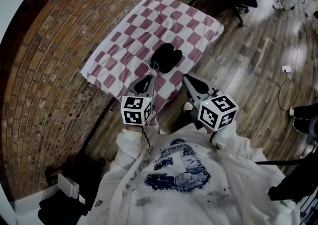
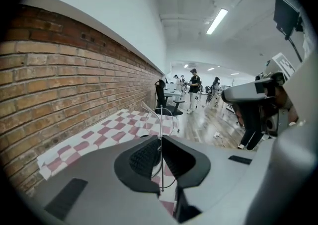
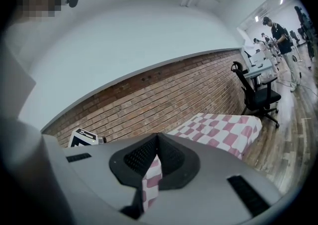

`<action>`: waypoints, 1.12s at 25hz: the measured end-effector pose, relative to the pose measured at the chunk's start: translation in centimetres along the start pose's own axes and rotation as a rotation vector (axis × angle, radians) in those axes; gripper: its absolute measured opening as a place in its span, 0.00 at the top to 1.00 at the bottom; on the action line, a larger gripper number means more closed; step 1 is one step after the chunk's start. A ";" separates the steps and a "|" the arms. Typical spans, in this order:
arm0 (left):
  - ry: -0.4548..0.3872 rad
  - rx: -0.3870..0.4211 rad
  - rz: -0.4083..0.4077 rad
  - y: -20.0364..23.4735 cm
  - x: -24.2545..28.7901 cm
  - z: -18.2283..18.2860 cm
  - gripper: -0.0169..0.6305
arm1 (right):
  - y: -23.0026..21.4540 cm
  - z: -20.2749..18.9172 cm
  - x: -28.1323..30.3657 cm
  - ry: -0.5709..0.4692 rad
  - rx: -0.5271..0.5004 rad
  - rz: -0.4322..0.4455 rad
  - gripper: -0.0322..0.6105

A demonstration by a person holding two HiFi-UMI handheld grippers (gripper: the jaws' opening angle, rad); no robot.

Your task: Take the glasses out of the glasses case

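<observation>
Head view | glasses case (image 1: 166, 57) mid tablecloth (image 1: 149, 20) | left tongs (image 1: 150, 76) clamp glasses (image 2: 161, 117)

Bright, even light pours from the ceiling strip lights (image 2: 219, 20). Glare streaks the wooden floor (image 2: 206, 125). Fisheye bends every edge, corners go black, and the distance is soft.

Red-and-white checked cloth (image 1: 171, 23) beside the brick wall (image 1: 54, 50) at left; black office chair (image 3: 258, 95) far; wooden floor (image 1: 253, 65) right.

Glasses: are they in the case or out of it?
Out. The left claw is shut on the thin wire glasses and holds them up in the air, while the black case lies on the checkered cloth.
</observation>
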State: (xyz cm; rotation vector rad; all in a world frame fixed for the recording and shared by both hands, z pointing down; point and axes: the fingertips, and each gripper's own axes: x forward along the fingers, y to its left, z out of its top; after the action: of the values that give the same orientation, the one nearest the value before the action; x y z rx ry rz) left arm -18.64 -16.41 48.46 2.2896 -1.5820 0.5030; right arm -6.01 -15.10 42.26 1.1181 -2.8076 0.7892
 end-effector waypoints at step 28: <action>-0.251 -0.045 0.101 -5.2 -18.7 1.3 0.91 | 10.8 -2.5 -9.1 -0.082 -0.138 -0.017 0.93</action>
State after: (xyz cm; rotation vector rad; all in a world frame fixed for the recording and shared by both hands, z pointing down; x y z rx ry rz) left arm -19.77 0.25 38.52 2.3218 -1.8124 0.2057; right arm -6.63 -1.47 37.80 1.1763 -2.8620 0.5508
